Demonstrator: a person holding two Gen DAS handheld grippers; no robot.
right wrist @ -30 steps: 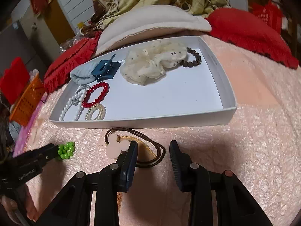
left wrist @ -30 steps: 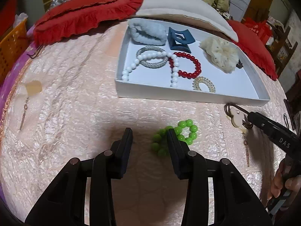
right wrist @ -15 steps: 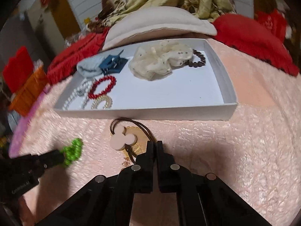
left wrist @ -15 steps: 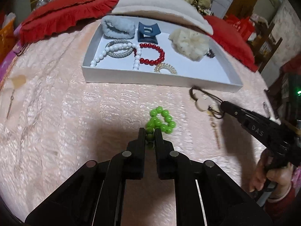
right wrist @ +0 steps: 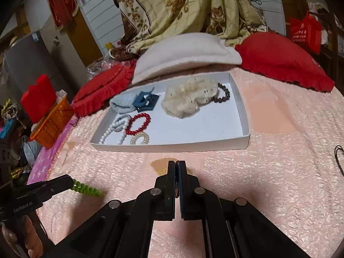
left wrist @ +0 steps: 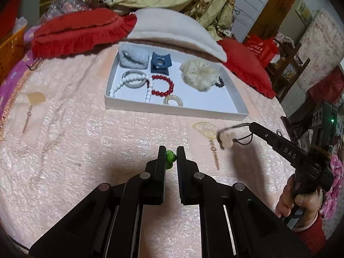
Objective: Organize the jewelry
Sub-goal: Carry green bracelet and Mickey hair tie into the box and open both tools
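My left gripper (left wrist: 171, 153) is shut on a green bead bracelet (left wrist: 170, 159) and holds it above the pink bedspread; the bracelet hangs from the gripper in the right wrist view (right wrist: 87, 189). My right gripper (right wrist: 176, 166) is shut on the cord of a hair tie with a cream mouse-shaped charm (left wrist: 227, 138), lifted off the bed. The white tray (left wrist: 172, 110) lies beyond, holding a pearl necklace (left wrist: 131, 83), a red bead bracelet (left wrist: 161, 85), a blue claw clip (left wrist: 160, 62) and a cream scrunchie (left wrist: 198, 74).
Red cushions (left wrist: 77, 30) and a white pillow (left wrist: 172, 30) lie behind the tray. An orange basket (right wrist: 50, 122) stands off the bed's left side. A dark cord (right wrist: 339, 158) lies on the bedspread at the right.
Both grippers shut, the left on the green bracelet and the right on the hair tie cord. Both then lifted their items off the bedspread.
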